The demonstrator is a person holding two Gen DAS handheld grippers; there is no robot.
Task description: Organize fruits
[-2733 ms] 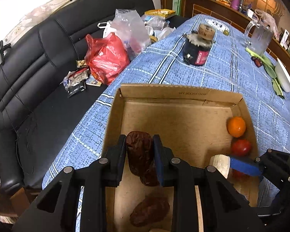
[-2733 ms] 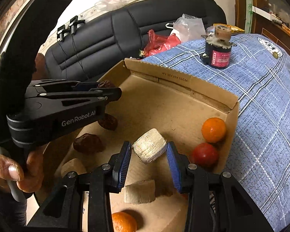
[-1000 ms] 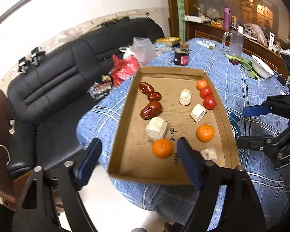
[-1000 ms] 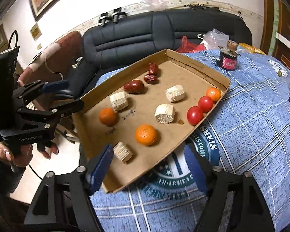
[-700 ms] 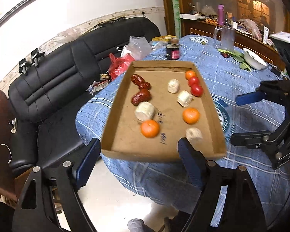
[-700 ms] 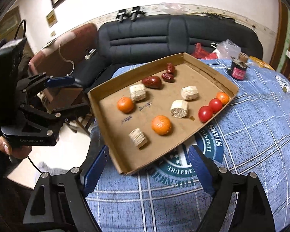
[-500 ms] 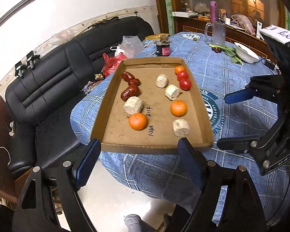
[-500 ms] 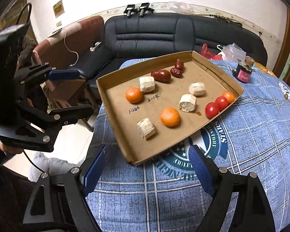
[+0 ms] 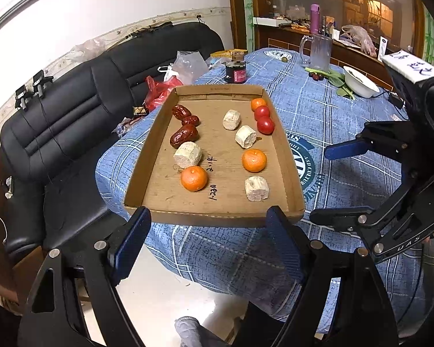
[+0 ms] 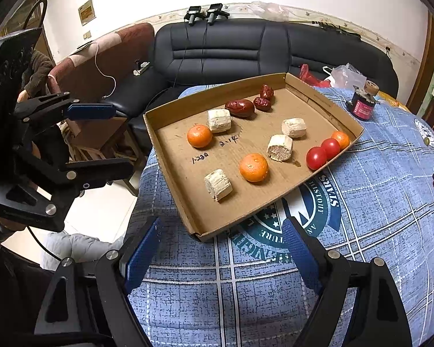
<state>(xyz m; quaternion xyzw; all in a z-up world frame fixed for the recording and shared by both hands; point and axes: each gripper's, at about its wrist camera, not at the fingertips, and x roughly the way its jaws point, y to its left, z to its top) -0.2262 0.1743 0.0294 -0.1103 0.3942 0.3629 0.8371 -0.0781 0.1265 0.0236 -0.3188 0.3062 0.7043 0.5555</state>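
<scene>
A shallow cardboard tray lies on the blue checked tablecloth. In it are three dark red dates, several pale cut chunks, three oranges and two tomatoes. My left gripper hovers open and empty just short of the tray's near edge. My right gripper is open and empty over the cloth, off the tray's near corner.
A cork-topped jar, a glass mug and a white bowl stand beyond the tray. A black sofa with a red bag flanks the table. Bare floor lies below the table's edge.
The left gripper let go of a date and the right drew off a pale chunk. Both pulled back out of the tray and now stand wide open outside it.
</scene>
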